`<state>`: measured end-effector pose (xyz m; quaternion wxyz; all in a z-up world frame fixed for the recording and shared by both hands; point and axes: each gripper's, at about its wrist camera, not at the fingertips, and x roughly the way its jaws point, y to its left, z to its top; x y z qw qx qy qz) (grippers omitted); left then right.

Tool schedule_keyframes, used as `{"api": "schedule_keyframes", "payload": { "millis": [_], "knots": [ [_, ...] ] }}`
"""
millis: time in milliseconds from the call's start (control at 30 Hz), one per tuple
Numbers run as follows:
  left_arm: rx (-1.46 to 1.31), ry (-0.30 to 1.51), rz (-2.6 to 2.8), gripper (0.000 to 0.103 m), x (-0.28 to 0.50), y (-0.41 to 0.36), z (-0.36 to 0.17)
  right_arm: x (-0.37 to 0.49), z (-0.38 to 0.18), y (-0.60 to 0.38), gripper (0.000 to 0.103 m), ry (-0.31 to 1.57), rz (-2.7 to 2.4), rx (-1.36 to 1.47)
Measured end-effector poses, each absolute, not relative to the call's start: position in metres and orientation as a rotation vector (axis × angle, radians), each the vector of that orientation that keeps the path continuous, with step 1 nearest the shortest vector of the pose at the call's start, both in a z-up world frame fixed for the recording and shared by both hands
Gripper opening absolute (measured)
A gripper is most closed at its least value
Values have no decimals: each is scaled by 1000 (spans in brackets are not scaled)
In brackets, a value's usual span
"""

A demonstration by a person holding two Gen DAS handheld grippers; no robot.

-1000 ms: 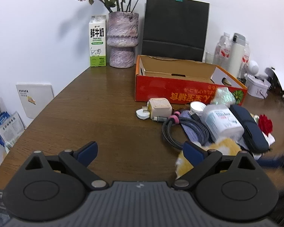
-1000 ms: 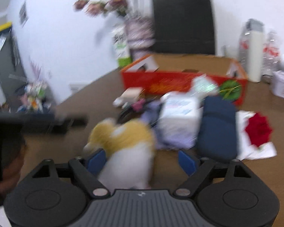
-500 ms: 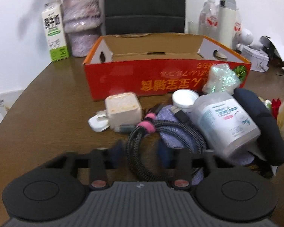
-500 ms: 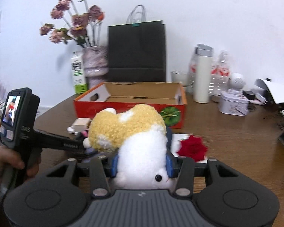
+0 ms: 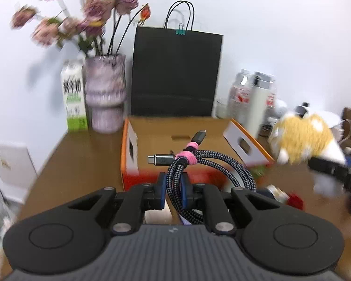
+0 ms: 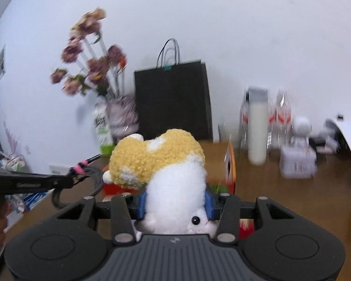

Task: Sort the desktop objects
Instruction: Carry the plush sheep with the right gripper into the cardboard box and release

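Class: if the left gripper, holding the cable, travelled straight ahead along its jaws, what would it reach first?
Probably the open cardboard box directly ahead of the left gripper and its braided cable; depth is uncertain.

a plain white wall (image 5: 280, 35) closes the back of the scene, evenly lit, with soft shadows behind what stands against it. in front runs a brown wooden tabletop (image 5: 82, 161) with a curved edge on the left. a white panel (image 5: 9, 161) sits low on the wall beyond that edge. in the right wrist view a small picture (image 6: 1, 63) hangs high on the wall at far left.
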<state>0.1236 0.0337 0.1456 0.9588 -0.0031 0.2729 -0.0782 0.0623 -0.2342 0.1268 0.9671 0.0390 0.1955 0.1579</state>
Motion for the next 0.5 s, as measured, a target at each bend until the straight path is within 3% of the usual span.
{"api": "schedule_keyframes", "payload": {
  "millis": [133, 267, 433, 500],
  "knots": [
    [43, 671, -146, 13, 238, 20, 146, 180, 150, -221, 45, 493, 268, 91],
    [146, 824, -79, 13, 350, 9, 96, 298, 128, -186, 45, 666, 225, 2],
    [154, 947, -23, 14, 402, 17, 56, 388, 68, -159, 45, 929, 151, 3],
    [138, 969, -20, 21, 409, 21, 52, 402, 50, -155, 49, 978, 92, -36]
  ]
}}
